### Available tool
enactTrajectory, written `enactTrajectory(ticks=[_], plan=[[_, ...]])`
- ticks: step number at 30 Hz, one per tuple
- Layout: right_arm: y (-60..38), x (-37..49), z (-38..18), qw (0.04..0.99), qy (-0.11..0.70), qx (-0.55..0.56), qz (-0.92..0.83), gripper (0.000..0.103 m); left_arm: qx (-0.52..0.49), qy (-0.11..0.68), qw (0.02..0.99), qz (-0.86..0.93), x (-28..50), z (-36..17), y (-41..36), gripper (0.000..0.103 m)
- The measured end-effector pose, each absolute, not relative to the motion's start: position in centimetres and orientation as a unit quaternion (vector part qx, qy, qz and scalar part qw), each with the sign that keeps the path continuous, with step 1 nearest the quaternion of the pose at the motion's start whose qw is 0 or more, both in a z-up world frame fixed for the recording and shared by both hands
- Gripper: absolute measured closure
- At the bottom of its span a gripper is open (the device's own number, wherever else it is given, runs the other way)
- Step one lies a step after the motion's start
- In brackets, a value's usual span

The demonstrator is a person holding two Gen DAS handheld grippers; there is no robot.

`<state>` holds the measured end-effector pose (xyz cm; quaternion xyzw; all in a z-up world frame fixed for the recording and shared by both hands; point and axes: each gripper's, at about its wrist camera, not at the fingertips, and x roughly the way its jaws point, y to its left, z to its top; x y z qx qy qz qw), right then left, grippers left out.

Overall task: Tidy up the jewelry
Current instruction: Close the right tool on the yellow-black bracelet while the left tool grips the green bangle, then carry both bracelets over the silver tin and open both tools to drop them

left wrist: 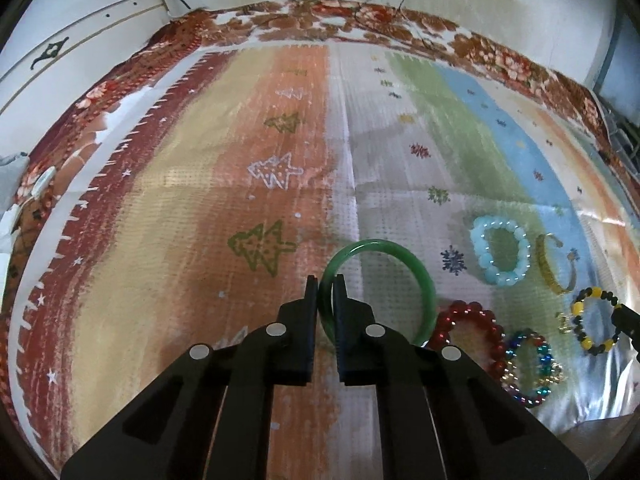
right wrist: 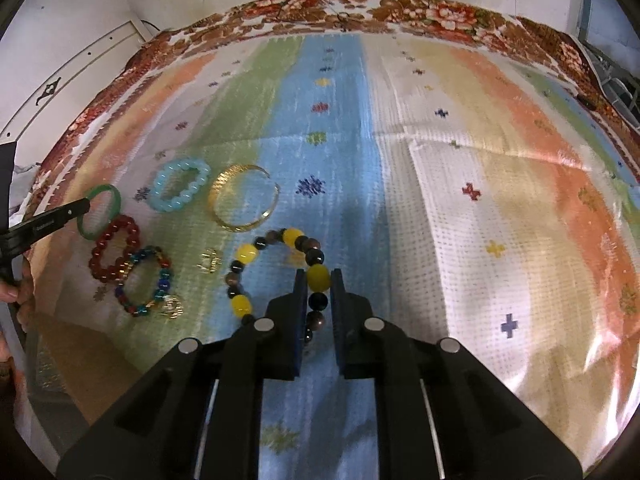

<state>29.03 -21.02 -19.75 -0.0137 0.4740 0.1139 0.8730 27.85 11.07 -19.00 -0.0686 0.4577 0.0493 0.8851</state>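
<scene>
My left gripper (left wrist: 325, 282) is shut on the rim of a green bangle (left wrist: 416, 270), which stands tilted above the striped cloth. The same green bangle (right wrist: 114, 196) shows at the far left of the right wrist view, pinched by the left gripper (right wrist: 86, 206). My right gripper (right wrist: 319, 278) is shut on a yellow-and-dark bead bracelet (right wrist: 248, 254), gripping a yellow bead and the dark beads below it. That bead bracelet (left wrist: 580, 308) appears at the right edge of the left wrist view, with the right gripper's black tip at its side.
On the striped cloth (right wrist: 440, 200) lie a pale blue bead bracelet (right wrist: 182, 190), a gold cuff (right wrist: 244, 196), a red bead bracelet (right wrist: 114, 250), a multicoloured bead bracelet (right wrist: 146, 280) and small gold pieces (right wrist: 210, 260). A floral blanket edge (right wrist: 360, 4) borders the far side.
</scene>
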Motion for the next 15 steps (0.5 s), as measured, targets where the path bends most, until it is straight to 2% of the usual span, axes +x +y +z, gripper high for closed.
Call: enactTrajectory(ticks=[15], plan=[[-20.8, 25.5, -14.1, 0.887, 0.442, -0.010, 0.137, 0.090, -0.087, 0.417, 0.904, 0.030, 23.8, -14.0, 10.2, 0.095]])
